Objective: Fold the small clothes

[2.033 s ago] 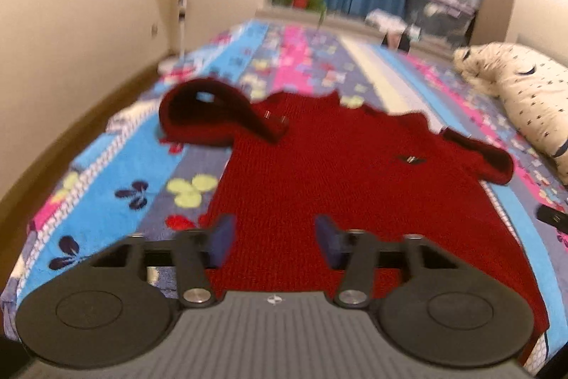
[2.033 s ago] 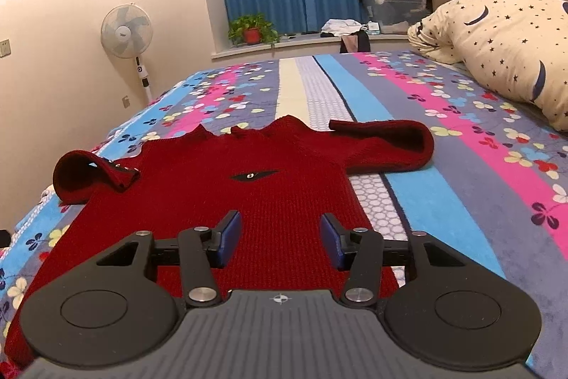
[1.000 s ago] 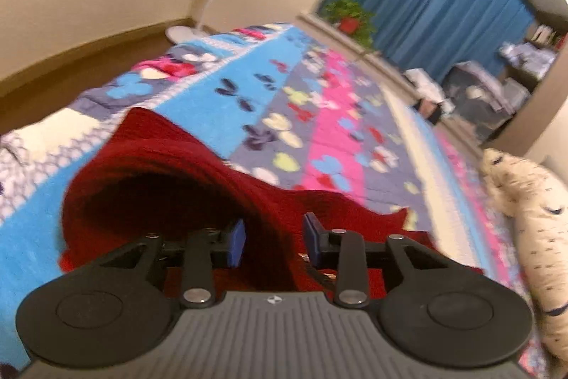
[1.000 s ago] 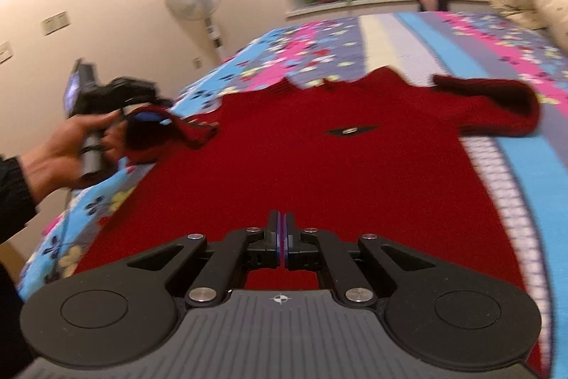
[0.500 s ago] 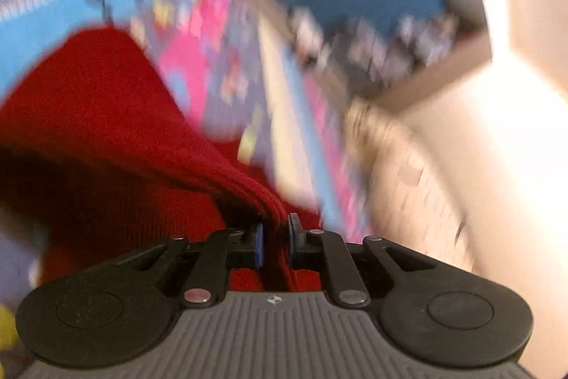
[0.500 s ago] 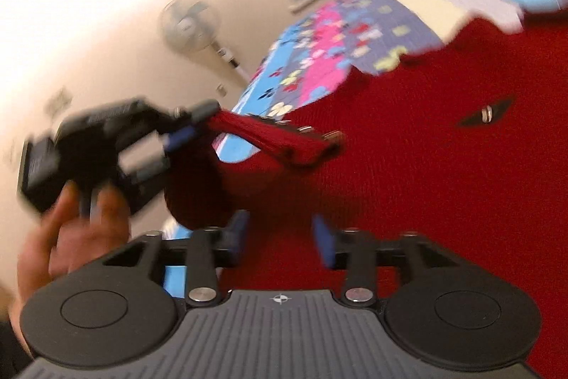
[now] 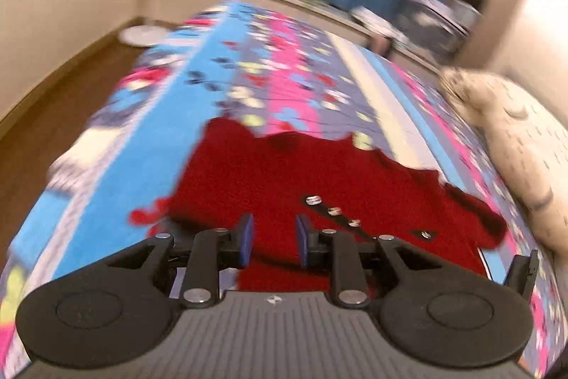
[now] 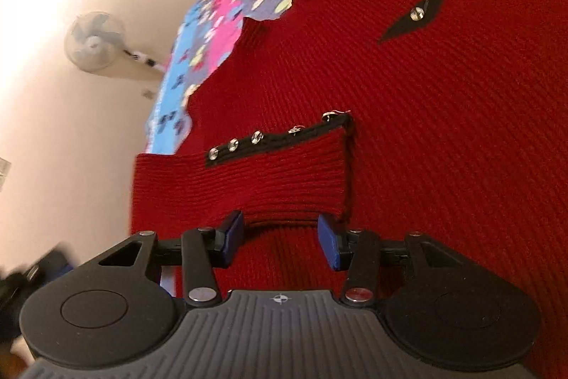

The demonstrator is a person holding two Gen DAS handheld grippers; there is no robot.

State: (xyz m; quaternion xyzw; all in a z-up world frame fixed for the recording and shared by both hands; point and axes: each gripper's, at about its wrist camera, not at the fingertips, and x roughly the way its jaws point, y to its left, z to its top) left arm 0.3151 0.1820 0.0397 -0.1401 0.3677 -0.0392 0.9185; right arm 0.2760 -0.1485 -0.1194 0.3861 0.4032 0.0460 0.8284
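Both the left gripper [image 7: 272, 245] and right gripper [image 8: 280, 241] hover spread and empty over the red sweater [image 8: 443, 116] on the bed [image 7: 177, 130]. Its folded sleeve [image 8: 277, 173], lying loose, may spring back if brushed.

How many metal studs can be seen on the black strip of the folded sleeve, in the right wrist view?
5. They run in a row along the black strip at the sleeve cuff edge, lying on the red sweater. More may be hidden where the strip blurs.
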